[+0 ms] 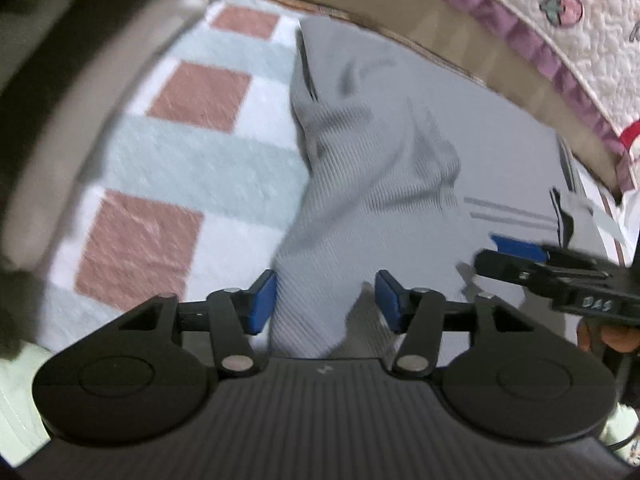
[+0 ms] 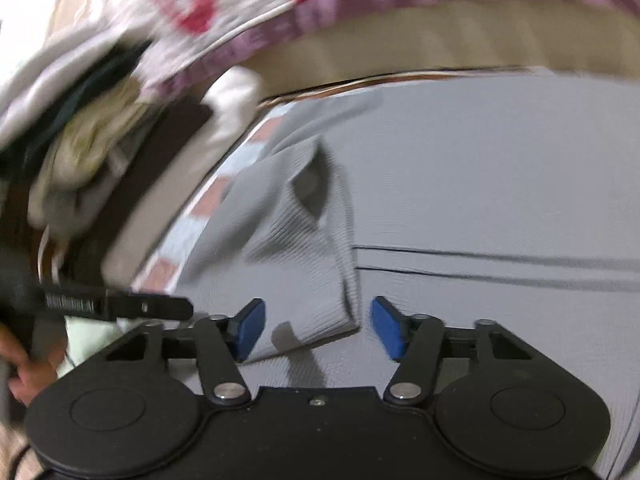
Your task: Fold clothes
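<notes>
Checked pink, pale-blue and white woven mat (image 1: pixel 168 160) lies left of the left tongs. White quilted blanket with purple ruffled edge and red prints (image 1: pixel 568 16) far ahead, above a beige band (image 2: pixel 440 56). Blurred heap of mixed dark and pale fabrics (image 2: pixel 80 152) left of the right tongs.

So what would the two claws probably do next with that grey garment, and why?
Probably close the left gripper on the grey garment's bunched ribbed fold. That fold lies between its open blue pads, apparently unpinched, and the cloth is rumpled on the checked blanket. The right gripper, also open, hovers over a folded edge.
</notes>
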Demonstrator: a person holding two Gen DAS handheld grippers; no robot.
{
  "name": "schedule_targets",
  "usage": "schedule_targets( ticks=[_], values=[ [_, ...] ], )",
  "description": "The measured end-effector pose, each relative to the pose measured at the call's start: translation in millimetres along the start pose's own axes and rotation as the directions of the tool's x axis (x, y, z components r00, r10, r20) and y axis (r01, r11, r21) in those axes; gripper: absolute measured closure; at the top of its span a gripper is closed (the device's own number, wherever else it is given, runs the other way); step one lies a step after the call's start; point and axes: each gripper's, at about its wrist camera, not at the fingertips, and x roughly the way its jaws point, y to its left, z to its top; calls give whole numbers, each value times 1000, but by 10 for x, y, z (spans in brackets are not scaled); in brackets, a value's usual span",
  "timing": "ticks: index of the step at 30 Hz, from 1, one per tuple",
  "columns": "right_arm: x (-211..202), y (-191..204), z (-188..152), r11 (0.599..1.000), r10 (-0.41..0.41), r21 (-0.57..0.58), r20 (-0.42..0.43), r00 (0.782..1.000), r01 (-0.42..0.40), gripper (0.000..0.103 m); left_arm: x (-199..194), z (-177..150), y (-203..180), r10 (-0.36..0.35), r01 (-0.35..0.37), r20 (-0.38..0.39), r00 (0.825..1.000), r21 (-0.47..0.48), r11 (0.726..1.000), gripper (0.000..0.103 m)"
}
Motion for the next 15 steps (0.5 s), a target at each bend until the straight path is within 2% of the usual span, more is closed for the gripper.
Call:
schedule_targets(
  ticks=[1, 4, 6, 8, 11, 13, 15],
  values=[
    [13, -7, 16, 1000, 9, 14, -15, 1000, -9, 93, -17, -3, -13, 3, -3, 8, 1000, 5, 1000, 39],
    [-145, -60, 9, 990, 60, 126, 11, 998, -61, 94, -76, -22, 15, 38, -39, 31, 999, 6, 999, 39],
    [-188, -1, -68, 997, -3, 78, -33, 999, 5, 94, -77, -35, 78, 93, -92, 21, 995, -9, 996, 39],
    [-210, 25, -139, 999, -29, 15, -55, 998, 30, 94, -78, -31, 106, 102, -102, 18, 995, -24, 994, 38],
    [-299, 53, -171, 998, -38, -45, -73, 997, 35, 79, -84, -22, 95, 104, -104, 18, 994, -32, 994, 38],
    [-524, 25, -186, 997, -46, -67, -39, 998, 43, 58, -98, -25, 33, 133, -134, 37, 990, 1, 991, 38],
    [-800, -109, -217, 997, -64, -44, 8, 998, 64, 52, -183, -32, -75, 145, -152, 97, 985, 69, 986, 39]
  ],
)
